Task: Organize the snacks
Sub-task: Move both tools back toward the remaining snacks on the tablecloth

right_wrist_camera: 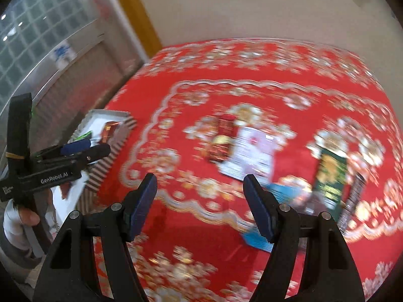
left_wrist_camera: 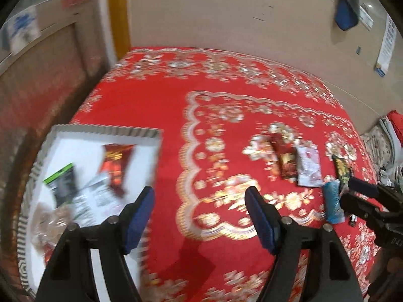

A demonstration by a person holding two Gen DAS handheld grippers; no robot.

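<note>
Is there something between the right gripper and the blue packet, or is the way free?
Nothing visible stands between them. The right gripper is open above bare red cloth, and the blue packet lies just beside its right finger. The white packet lies beyond, not in the way.

tray (left_wrist_camera: 105, 131): 1 | packets in tray: about 4 | packets on cloth (right_wrist_camera: 252, 151): 5

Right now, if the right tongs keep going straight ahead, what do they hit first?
Probably the bare red tablecloth: the open right tongs aim just left of the blue packet. Motion blur leaves the depth uncertain.
</note>
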